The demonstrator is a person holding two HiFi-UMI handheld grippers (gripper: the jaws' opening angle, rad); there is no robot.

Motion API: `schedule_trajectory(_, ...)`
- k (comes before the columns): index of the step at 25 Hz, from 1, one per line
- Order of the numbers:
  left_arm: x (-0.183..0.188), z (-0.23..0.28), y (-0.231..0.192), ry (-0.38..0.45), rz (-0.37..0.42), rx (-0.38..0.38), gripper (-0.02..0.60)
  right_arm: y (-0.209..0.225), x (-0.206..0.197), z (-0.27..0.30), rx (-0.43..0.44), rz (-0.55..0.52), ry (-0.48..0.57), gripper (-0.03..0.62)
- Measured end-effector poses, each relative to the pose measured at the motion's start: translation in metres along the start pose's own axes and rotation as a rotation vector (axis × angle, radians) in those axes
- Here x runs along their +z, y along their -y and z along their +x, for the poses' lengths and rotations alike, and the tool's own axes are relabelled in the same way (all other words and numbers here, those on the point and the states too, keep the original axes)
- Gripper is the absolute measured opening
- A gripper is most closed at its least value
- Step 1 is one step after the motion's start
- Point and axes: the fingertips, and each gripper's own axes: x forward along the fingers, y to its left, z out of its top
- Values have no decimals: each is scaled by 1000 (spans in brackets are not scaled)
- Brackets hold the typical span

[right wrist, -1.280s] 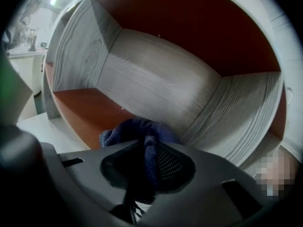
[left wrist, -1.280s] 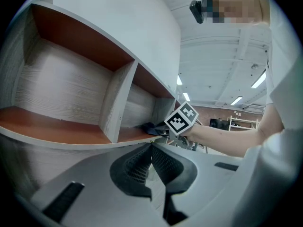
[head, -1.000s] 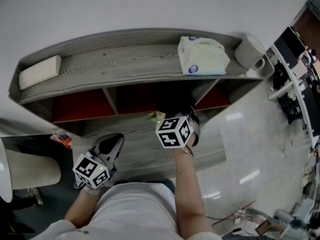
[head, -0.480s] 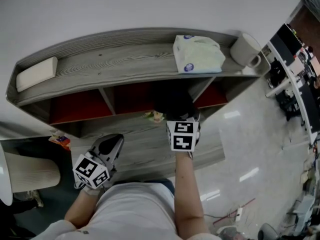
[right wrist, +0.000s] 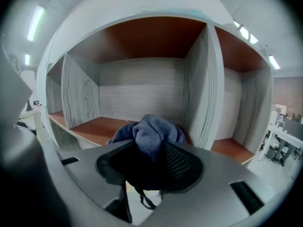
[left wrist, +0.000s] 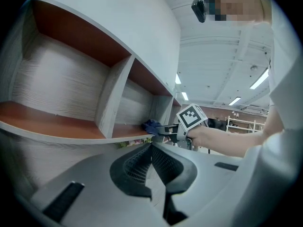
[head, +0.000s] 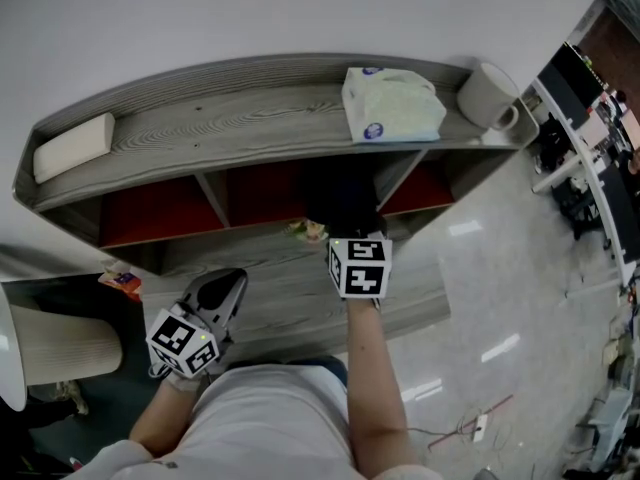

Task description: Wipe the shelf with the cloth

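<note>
**A:** Where is the cloth (right wrist: 150, 132) in relation to the hand-held gripper?

**B:** The blue cloth is bunched between the jaws of the right gripper (right wrist: 150, 150). It bulges up past the tips toward the middle compartment (right wrist: 137, 93) of the grey shelf (head: 250, 118), close to the divider (right wrist: 204, 84) on the right.

**A:** How wide is that gripper?

**B:** About half open. Its jaws are closing and the pads already press into the cloth from both sides. The left gripper (left wrist: 151, 146) hangs low in front of the shelf with its jaws clenched together and nothing between them.

**A:** What does one view add that the others lack?

**B:** The left gripper view shows the right gripper side-on. There the cloth sits at the front edge of the compartment's orange floor (left wrist: 71, 126), though I cannot tell whether they touch. The head view hides the cloth inside the dark compartment. Only that view shows the shelf top, which holds a white block (head: 73, 146) at the left end, a pale bag (head: 392, 106) and a mug (head: 490, 98) at the right end.
</note>
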Motion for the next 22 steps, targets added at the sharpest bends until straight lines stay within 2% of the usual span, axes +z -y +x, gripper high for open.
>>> schedule_trajectory(2,1,0,1,1,2,3,15,-2,0,-1,15,6,-7,136)
schedule_trajectory(4,3,1,2,4,5,11,15,-1,2,-3,42,76,6,123)
schedule_trajectory(8,4,2,3,-4,9,32,15,4,16,-10,114,320,112,114)
schedule_trajectory(13,7,4,6,-12,13,59,15,20,32,-19,204,698,249,107)
schedule_trajectory(16,13,8,12,-27,22,74,15,40,37,-22,200,896,317,107)
schedule_trajectory(22,17,12,16,-57,32,103,15,64,31,-20,192,1170,405,106)
